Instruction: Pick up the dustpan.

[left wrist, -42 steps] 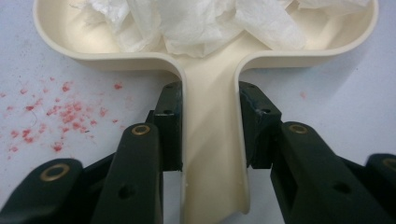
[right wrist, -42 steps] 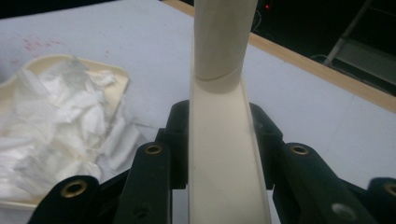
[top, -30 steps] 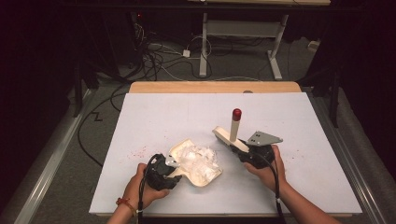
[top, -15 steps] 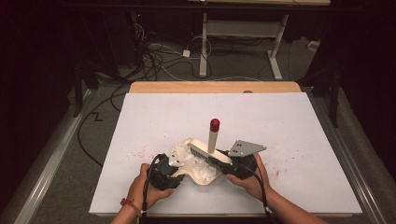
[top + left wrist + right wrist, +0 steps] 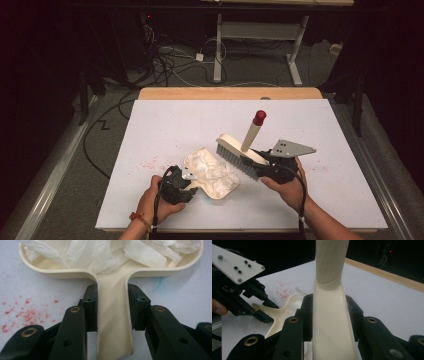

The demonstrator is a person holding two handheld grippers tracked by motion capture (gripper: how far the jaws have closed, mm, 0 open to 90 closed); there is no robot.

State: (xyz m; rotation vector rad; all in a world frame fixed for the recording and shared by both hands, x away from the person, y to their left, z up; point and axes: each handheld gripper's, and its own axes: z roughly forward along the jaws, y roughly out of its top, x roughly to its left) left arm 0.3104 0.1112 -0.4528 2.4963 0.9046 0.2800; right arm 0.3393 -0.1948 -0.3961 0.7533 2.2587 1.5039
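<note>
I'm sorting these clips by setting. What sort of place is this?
Probably a lab or recording workspace, not a home: a white sheet covers the table, loose cables trail across the dark floor behind it, and a bare desk frame stands there too.

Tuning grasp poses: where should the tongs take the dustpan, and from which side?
Grip the dustpan by its narrow flat handle, coming in level from the person's side, jaws across its width. The left tongs do so now. The pan's wide curved rim, full of crumpled tissue, offers nothing as narrow.

light: bright tabletop, dark surroundings | focus: sharp, slight close-up softness
</note>
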